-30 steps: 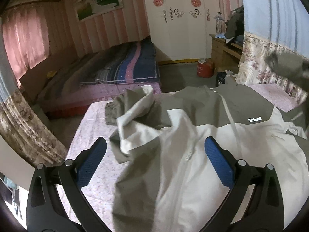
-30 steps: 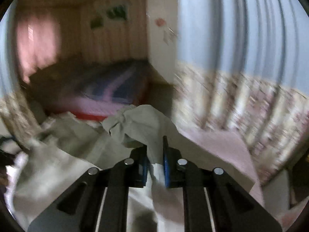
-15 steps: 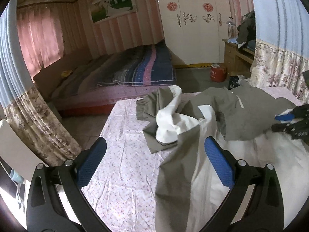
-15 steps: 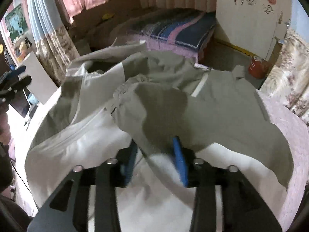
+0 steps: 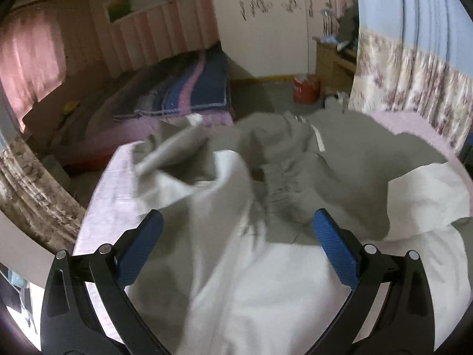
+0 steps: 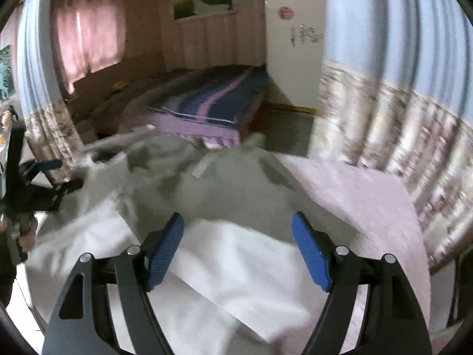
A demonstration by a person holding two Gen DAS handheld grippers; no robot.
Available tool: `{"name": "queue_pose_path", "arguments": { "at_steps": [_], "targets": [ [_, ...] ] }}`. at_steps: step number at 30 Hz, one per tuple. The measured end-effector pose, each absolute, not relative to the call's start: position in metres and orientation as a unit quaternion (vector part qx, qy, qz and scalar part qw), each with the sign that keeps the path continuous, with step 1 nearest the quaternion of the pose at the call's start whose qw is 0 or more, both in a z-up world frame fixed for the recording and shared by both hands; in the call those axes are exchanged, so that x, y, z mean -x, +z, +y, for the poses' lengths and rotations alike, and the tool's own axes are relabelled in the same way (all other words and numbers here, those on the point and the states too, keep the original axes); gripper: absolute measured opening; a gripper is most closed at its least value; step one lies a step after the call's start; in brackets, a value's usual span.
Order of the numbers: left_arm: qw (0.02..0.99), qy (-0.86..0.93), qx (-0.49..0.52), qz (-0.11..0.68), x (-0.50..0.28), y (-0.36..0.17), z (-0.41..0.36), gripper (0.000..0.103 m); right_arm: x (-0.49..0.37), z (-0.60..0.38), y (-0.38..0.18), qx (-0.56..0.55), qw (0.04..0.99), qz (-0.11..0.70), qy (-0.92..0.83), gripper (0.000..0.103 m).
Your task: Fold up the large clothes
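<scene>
A large jacket [image 5: 266,281], white below and grey-green above, lies rumpled on a table under a pink flowered cloth [image 5: 97,207]. Its left sleeve [image 5: 183,159] is bunched up at the far left. My left gripper [image 5: 236,245] hangs open over the white front panel, touching nothing. In the right wrist view the same jacket [image 6: 236,260] spreads under my right gripper [image 6: 236,248], whose jaws are opening, with cloth below them but none pinched. The left gripper [image 6: 41,177] shows at that view's left edge.
The pink cloth [image 6: 369,207] lies bare on the table's right side. Beyond the table stand a bed with a striped blanket [image 5: 183,94], a red canister [image 5: 306,88] on the floor, a wooden dresser [image 5: 334,62], and flowered curtains [image 5: 414,88] at the right.
My right gripper let go of the grey sleeve it had pinched, and its jaws spread wide. The sleeve now lies folded over the jacket's front. Both grippers swung about and sank toward the cloth.
</scene>
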State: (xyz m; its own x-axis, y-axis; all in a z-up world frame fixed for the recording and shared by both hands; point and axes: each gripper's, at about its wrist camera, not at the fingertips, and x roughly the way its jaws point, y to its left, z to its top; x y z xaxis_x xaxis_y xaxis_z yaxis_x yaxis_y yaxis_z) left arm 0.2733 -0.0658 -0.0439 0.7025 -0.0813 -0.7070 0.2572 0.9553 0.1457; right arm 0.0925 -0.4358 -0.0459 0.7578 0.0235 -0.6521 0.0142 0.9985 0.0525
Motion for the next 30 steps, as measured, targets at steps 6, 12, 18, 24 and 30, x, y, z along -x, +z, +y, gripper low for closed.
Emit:
{"name": "queue_pose_path", "arguments": {
  "at_steps": [6,12,18,24,30],
  "targets": [
    [0.902,-0.074,-0.155,0.397,-0.306,-0.074,-0.095,0.1,-0.072,-0.497,-0.076,-0.093,0.925,0.366,-0.051,0.076],
    [0.886,-0.095,-0.14,0.433,-0.331,-0.1,-0.099,0.1,-0.08,-0.499,-0.096,-0.121,0.917,0.374,-0.065,0.076],
    [0.843,-0.171,-0.083,0.503,-0.35,-0.13,-0.104,0.044,-0.075,-0.492,-0.103,-0.142,0.912,0.375,-0.088,0.076],
    [0.872,-0.177,-0.112,0.442,-0.332,-0.097,-0.104,0.008,-0.077,-0.49,-0.106,-0.151,0.907,0.381,-0.095,0.076],
    [0.927,-0.099,-0.085,0.351,-0.321,-0.048,-0.05,0.008,-0.093,-0.5,-0.105,-0.172,0.905,0.383,-0.075,0.076]
  ]
}}
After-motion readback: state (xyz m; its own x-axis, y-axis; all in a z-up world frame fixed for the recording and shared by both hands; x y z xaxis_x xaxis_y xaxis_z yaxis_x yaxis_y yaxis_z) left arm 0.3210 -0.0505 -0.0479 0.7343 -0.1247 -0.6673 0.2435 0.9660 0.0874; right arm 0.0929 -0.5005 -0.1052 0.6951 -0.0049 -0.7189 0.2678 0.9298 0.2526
